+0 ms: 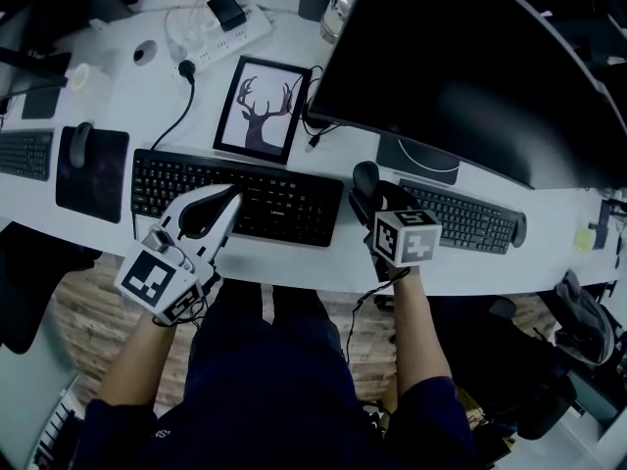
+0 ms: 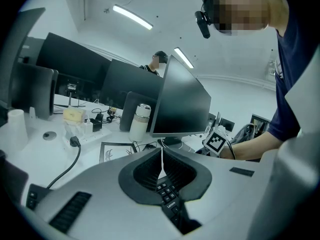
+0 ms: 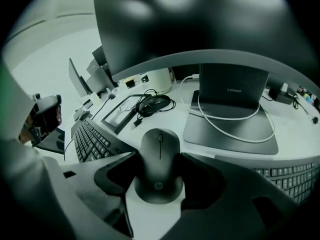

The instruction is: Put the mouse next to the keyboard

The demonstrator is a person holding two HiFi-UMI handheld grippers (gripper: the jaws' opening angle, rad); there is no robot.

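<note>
A dark wireless mouse [image 1: 365, 176] [image 3: 159, 164] sits on the white desk just off the right end of the black keyboard [image 1: 245, 199] [image 3: 92, 139]. My right gripper [image 1: 364, 204] [image 3: 159, 173] is shut on the mouse, one jaw pressed against each of its sides. Over the keyboard's left half hovers my left gripper [image 1: 233, 196] [image 2: 161, 166], shut with its ribbed pads meeting and nothing between them. Keys of the keyboard [image 2: 167, 196] show just below those pads.
A large monitor [image 1: 460, 67] on a stand [image 1: 418, 160] rises behind the mouse. A second keyboard [image 1: 470, 221] lies to its right. A framed deer picture [image 1: 263, 108], a power strip [image 1: 220, 32] and a mouse pad [image 1: 91, 169] carrying another mouse occupy the left.
</note>
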